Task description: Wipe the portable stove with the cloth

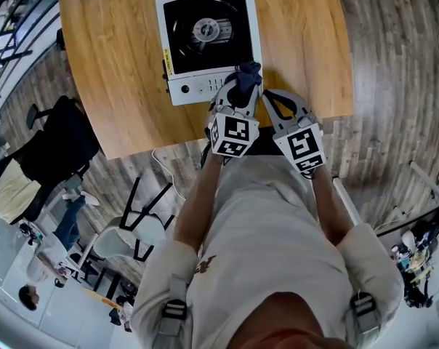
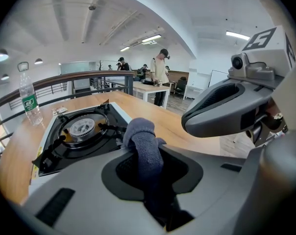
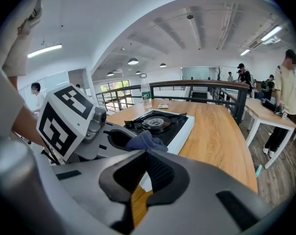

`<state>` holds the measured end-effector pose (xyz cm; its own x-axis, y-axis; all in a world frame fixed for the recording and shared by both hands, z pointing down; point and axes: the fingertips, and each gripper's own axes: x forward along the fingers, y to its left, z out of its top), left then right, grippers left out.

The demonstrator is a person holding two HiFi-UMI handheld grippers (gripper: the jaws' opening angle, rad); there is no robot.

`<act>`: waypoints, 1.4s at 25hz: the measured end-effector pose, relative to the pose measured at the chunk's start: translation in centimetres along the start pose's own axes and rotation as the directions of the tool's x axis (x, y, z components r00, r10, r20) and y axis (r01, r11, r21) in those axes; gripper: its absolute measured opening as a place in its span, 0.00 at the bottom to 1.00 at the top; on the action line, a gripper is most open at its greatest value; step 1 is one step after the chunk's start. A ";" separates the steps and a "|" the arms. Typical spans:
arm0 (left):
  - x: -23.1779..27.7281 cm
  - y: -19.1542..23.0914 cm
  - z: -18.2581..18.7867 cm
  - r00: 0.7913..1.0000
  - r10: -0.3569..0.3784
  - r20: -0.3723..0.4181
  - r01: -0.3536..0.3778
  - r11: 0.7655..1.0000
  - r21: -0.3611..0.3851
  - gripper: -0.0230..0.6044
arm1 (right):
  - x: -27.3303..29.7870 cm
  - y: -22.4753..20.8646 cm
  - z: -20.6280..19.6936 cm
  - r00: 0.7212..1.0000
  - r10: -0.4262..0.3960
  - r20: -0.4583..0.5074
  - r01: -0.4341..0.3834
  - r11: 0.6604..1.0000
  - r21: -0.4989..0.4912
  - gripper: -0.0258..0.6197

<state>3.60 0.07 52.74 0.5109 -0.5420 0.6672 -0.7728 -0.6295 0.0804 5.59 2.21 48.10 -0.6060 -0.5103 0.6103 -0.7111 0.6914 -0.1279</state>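
Your left hand-held gripper (image 1: 240, 87) clamps the cloth (image 1: 248, 73) at the near right edge of the stove (image 1: 205, 31) on the counter (image 1: 118, 64) — wiping looks about to start. Next, lower the cloth and sweep farther across; your right hand-held gripper (image 1: 279, 102) is closed, empty.

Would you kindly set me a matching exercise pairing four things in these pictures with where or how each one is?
1. cloth
2. portable stove
3. water bottle
4. right gripper

a. stands at a far corner of the wooden table
b. holds nothing
c. clamped in the left gripper
d. sits on the table, ahead of both grippers

Pairs: 1-c, 2-d, 3-a, 4-b
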 end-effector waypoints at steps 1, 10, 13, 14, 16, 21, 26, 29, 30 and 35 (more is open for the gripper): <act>-0.1 0.1 -0.1 1.000 0.003 0.000 -0.003 1.000 -0.002 0.19 | 0.0 0.1 0.1 1.000 0.001 0.000 -0.001 1.000 -0.001 0.07; -1.5 2.1 -1.2 0.999 0.032 -0.003 -0.032 0.999 -0.027 0.19 | 1.2 1.3 0.6 1.000 0.016 -0.011 -0.016 1.000 -0.017 0.07; -2.0 2.9 -1.6 0.999 0.045 -0.004 -0.045 0.998 -0.036 0.19 | 1.7 1.7 0.9 1.000 0.021 -0.013 -0.021 1.000 -0.023 0.07; -2.2 3.2 -1.8 0.999 0.049 -0.004 -0.049 0.998 -0.039 0.19 | 1.9 1.9 0.9 1.000 0.023 -0.014 -0.023 0.999 -0.025 0.07; -2.6 3.7 -2.1 0.998 0.055 -0.004 -0.055 0.997 -0.045 0.19 | 2.2 2.2 1.0 0.999 0.027 -0.017 -0.027 0.999 -0.027 0.07; -3.4 5.0 -2.9 0.998 0.065 -0.006 -0.066 0.996 -0.055 0.19 | 3.1 2.9 1.3 0.999 0.033 -0.025 -0.034 0.999 -0.035 0.07; -4.5 6.2 -3.6 0.997 0.079 -0.008 -0.080 0.995 -0.065 0.19 | 3.8 3.8 1.8 0.999 0.043 -0.033 -0.044 0.998 -0.045 0.07; -5.2 7.1 -4.0 0.996 0.090 -0.008 -0.091 0.993 -0.074 0.19 | 4.4 4.3 2.1 0.998 0.049 -0.037 -0.051 0.997 -0.051 0.07; -5.4 7.3 -4.1 0.996 0.094 -0.008 -0.094 0.993 -0.077 0.19 | 4.6 4.4 2.2 0.998 0.051 -0.039 -0.053 0.997 -0.053 0.07; -6.2 8.8 -4.8 0.993 0.114 -0.014 -0.115 0.989 -0.090 0.19 | 5.3 4.7 2.5 0.997 0.055 -0.047 -0.057 0.997 -0.057 0.07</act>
<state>-8.15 0.56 52.84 0.4141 -0.6025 0.6823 -0.8572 -0.5103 0.0697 -1.88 1.42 48.78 -0.6267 -0.4471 0.6382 -0.6536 0.7476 -0.1180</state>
